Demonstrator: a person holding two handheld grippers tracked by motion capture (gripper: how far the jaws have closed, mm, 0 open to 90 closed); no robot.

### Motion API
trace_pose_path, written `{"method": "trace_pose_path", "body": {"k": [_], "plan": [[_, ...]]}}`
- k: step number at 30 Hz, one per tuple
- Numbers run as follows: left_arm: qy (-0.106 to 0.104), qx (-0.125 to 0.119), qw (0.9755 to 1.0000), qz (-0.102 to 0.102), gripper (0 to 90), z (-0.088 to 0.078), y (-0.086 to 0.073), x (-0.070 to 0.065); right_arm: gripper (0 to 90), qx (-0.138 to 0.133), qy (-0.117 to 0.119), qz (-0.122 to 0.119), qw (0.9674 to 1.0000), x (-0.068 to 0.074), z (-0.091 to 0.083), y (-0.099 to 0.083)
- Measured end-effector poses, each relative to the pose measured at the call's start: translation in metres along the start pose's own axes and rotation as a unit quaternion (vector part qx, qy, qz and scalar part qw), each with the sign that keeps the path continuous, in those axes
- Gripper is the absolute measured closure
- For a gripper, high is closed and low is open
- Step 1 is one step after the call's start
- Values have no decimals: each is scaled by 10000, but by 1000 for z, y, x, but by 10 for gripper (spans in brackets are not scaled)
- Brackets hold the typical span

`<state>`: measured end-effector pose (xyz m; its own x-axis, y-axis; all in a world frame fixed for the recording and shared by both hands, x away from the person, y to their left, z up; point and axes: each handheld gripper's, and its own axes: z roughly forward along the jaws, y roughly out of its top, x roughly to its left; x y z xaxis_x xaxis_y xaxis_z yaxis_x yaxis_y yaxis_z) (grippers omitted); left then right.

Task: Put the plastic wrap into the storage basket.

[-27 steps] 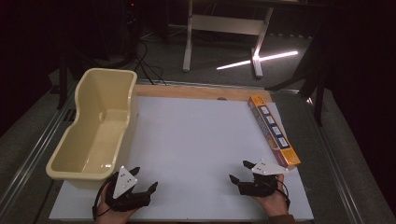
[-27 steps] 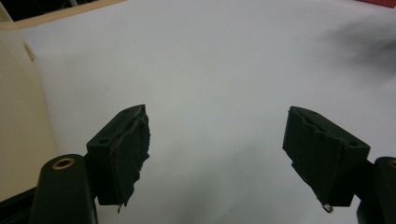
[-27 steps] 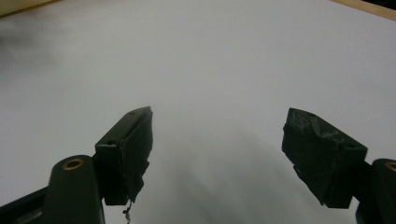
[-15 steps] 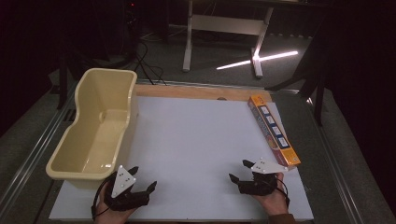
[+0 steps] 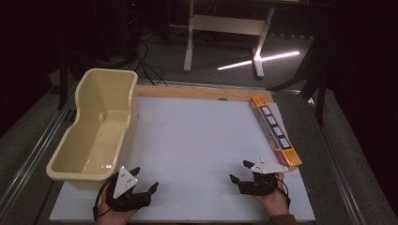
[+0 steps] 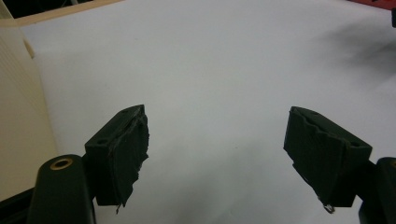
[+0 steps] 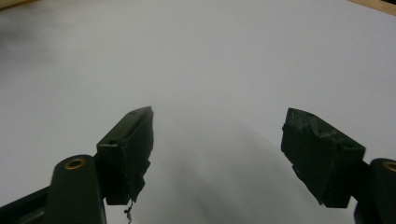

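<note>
Two hand-held tools at rest over a white bench (image 5: pixel 197 140).

We see the left tool (image 5: pixel 144 183) near the bench's front left, just beside a cream tub (image 5: pixel 96 126), jaws wide apart and empty. The right tool (image 5: pixel 240 171) sits at front right, jaws likewise apart and empty, close to the near end of a long orange box (image 5: pixel 273 130) lying along the right edge.

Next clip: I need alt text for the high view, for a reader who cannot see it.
A person's two hands hold open black tongs, left and right, low over the near edge of a white table, gripping nothing. A cream plastic tub stands at the table's left edge and a long orange box lies along its right edge.
</note>
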<state>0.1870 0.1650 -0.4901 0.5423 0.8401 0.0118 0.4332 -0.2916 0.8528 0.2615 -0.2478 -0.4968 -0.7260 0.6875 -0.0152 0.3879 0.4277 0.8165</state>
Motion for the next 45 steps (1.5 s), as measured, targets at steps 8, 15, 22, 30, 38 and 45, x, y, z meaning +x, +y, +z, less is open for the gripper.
{"method": "trace_pose_path", "body": {"k": [8, 15, 22, 30, 38, 45], "plan": [[-24, -33, 10000, -13, 221, 1, 1, 0, 255, -68, -90, 124, 9999, -9, 0, 4], [-45, -43, 10000, -6, 223, 1, 1, -1, 295, -122, -236, 184, 9995, -21, -5, 12], [-55, -76, 10000, 13, 229, 1, 1, -2, 300, -120, -347, 146, 9992, -35, -6, 21], [-55, -85, 9999, 22, 229, 1, 1, -3, 301, -83, -530, 111, 9985, -57, -8, 31], [-40, -100, 9999, -15, 228, 1, 1, -1, 319, 35, -746, 137, 9971, -81, -7, 33], [-23, -97, 10000, 4, 228, 1, 1, -2, 326, 149, -942, 214, 9952, -101, -4, 34]]}}
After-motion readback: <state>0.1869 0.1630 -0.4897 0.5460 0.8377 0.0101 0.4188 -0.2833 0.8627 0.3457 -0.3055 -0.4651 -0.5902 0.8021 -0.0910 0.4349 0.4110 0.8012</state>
